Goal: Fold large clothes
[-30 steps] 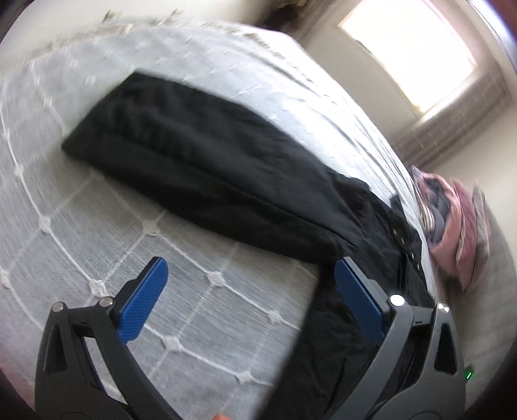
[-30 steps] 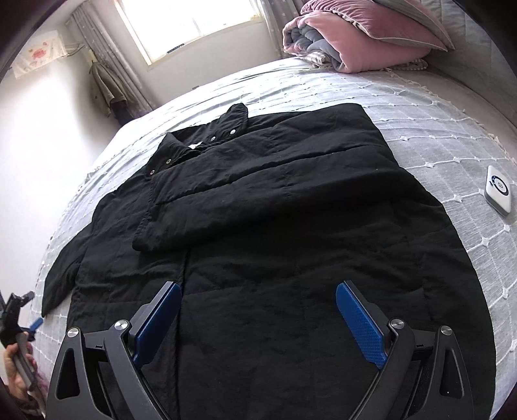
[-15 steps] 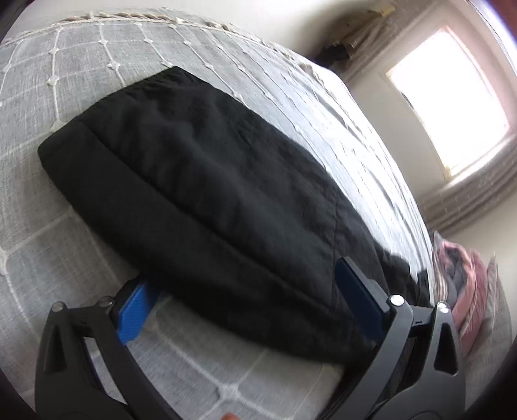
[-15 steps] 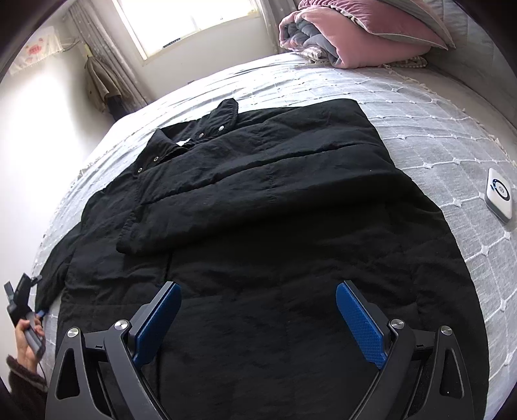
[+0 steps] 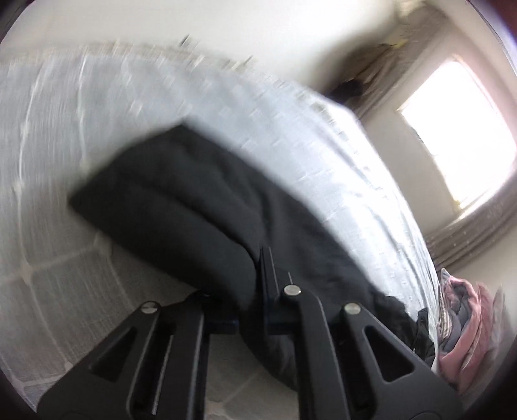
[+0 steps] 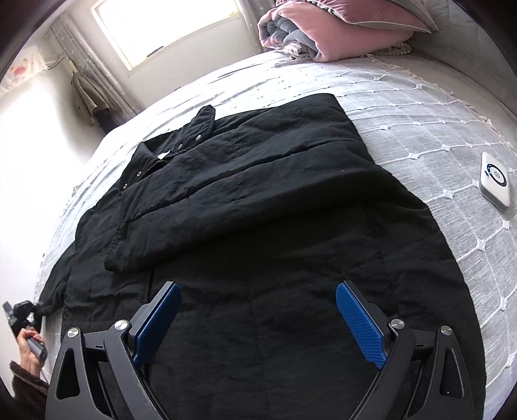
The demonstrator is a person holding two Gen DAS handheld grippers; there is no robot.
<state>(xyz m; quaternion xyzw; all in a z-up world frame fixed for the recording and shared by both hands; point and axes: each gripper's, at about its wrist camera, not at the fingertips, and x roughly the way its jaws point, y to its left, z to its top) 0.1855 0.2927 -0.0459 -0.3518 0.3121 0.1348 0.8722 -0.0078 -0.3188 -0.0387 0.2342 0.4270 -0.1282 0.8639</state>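
Our left gripper [image 5: 255,284] has just closed its fingers onto the sleeve [image 5: 181,206] of the black coat [image 6: 258,226], pinching the padded cloth near the cuff. Our right gripper [image 6: 255,320] hangs above the coat's lower half, fingers wide apart and empty. The coat lies flat across the bed [image 6: 420,129]. We judge it soft, puffy and limp, so it will sag; seams and cuffs grip best. A white device [image 6: 494,181] lies near the right edge; pillows [image 6: 339,29] sit well apart.
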